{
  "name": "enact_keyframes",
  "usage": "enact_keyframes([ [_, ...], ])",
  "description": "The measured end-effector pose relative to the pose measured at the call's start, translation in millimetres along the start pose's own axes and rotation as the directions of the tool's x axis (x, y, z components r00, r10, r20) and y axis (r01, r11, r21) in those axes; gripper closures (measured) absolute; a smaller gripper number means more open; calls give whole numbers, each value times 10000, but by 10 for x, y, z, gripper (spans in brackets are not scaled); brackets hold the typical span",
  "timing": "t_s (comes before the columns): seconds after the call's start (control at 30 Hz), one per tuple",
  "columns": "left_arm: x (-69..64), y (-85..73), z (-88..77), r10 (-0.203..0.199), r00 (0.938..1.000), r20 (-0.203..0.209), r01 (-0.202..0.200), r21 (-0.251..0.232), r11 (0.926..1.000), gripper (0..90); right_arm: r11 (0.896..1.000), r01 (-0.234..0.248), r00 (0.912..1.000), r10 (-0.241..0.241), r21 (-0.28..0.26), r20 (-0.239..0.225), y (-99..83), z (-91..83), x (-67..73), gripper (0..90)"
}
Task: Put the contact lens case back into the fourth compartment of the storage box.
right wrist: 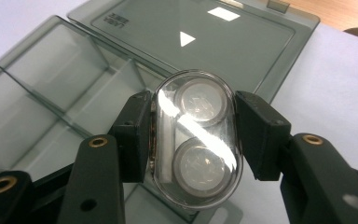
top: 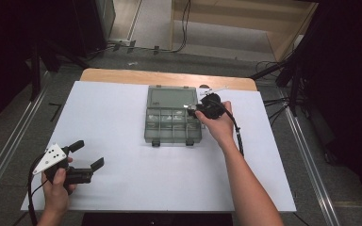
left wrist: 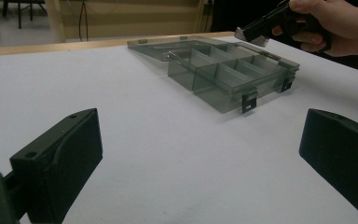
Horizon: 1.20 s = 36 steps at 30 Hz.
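The right tongs (right wrist: 193,140) grip a clear battery pack (right wrist: 196,140) over the open box (top: 173,115). Lower it squarely into one compartment before letting go. The left tongs (top: 86,154) hover open, empty.

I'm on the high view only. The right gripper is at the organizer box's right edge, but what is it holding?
Observer: A clear oval blister pack with two coin cells, clamped by the right gripper.
Operator: Is the box open?
Observer: Yes, the compartment box has its lid laid flat behind it.
Operator: And the left gripper?
Observer: The left gripper has its jaws wide apart over bare table, with nothing between.
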<state>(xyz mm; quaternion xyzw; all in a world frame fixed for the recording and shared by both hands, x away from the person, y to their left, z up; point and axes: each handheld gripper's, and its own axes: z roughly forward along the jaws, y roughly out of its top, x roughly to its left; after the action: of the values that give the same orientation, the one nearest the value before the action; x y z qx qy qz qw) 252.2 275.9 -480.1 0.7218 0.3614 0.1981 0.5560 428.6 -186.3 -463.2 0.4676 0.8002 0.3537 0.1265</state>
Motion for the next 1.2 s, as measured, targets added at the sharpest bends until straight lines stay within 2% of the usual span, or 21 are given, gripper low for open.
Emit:
enact_keyframes([
  [0.17, 2, 1, -3, 8, 10000, -6, -8, -10, 10000, 0, 10000, 9, 9995, -10, 25, 325, -8, 46, 1, 469],
  [0.47, 7, -3, -3, 26, 10000, -24, -26, 25, 10000, 0, 9996, 261, 9980, -267, 100, 566, -25, 106, 34, 444],
  [0.57, 7, -2, -1, 16, 10000, -22, -16, 15, 10000, 0, 9997, 233, 9987, -235, 56, 455, -38, 95, 27, 393],
  [0.63, 8, -3, 0, 44, 10000, -30, -44, 46, 10000, 0, 9999, 154, 9984, -157, 49, 546, -44, 77, 24, 358],
  [0.77, 8, -3, -3, 26, 10000, -36, -26, 23, 10000, 0, 9999, 13, 10000, -13, -111, 77, -64, 20, -7, 308],
  [0.9, 12, -4, -3, 22, 10000, -54, -22, 50, 10000, 0, 9967, -556, 9979, 535, -586, -366, -89, -68, -89, 309],
  [1.03, 7, -3, 2, 71, 10000, -47, -71, 74, 9999, 0, 9944, -928, 9955, 918, -500, -231, -95, -59, -139, 395],
  [1.2, 10, -9, 6, 53, 10000, -42, -52, 75, 10000, 0, 9987, -511, 9987, 512, 61, -73, -124, 16, -93, 454],
])
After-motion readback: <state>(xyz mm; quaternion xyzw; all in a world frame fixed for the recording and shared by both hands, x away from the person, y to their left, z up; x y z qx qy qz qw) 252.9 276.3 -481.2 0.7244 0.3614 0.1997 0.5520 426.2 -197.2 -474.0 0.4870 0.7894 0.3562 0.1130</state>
